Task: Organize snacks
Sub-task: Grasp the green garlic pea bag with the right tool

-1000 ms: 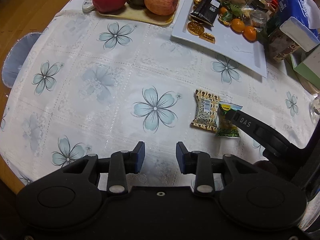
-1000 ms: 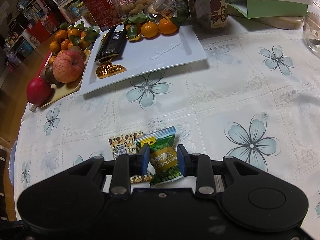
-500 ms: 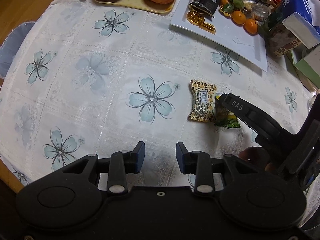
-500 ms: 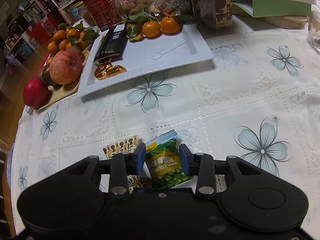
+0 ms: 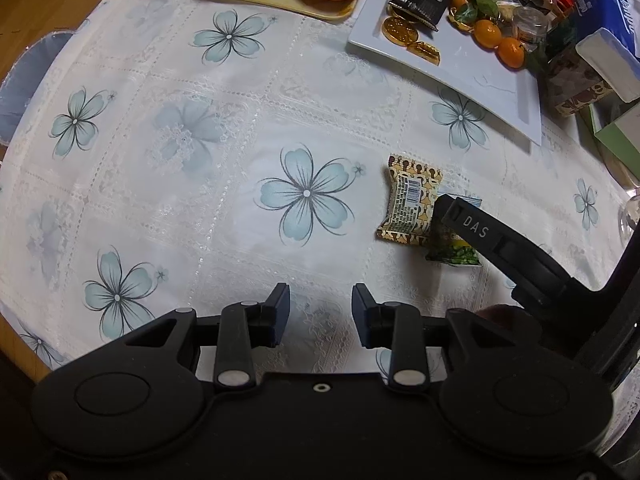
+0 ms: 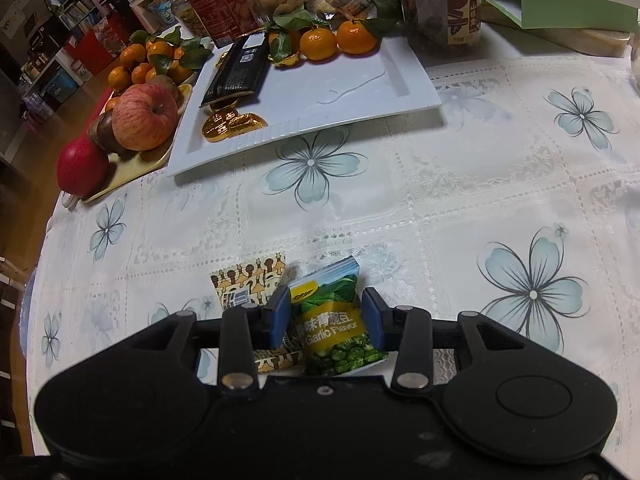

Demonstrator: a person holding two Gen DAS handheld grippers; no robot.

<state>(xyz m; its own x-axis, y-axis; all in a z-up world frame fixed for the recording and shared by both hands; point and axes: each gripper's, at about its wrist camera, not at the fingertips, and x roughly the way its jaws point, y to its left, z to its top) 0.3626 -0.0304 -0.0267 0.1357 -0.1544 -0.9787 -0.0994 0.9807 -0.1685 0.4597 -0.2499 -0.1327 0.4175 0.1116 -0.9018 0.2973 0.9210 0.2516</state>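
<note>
A green garlic-pea packet (image 6: 332, 320) lies on the flowered tablecloth between the fingers of my right gripper (image 6: 326, 312). Its jaws are opening, and the pads stand just off the packet's sides. Touching the packet's left side is a brown patterned snack packet (image 6: 248, 284), partly hidden under the left finger. In the left wrist view the same brown packet (image 5: 412, 200) and green packet (image 5: 452, 250) lie to the right, with a right-gripper finger (image 5: 472, 228) over the green one. My left gripper (image 5: 320, 312) hovers open over bare cloth with nothing between its fingers.
A white rectangular plate (image 6: 340, 92) at the back holds a black packet (image 6: 238, 68), gold foil coins (image 6: 228, 124) and tangerines (image 6: 336, 40). A fruit tray with an apple (image 6: 144, 116) sits to its left. Jars and boxes crowd the far edge. The table edge (image 5: 24, 344) runs along the left.
The right gripper's jaws have widened from a grip on the green packet and no longer press it. The left gripper stays as it was.
</note>
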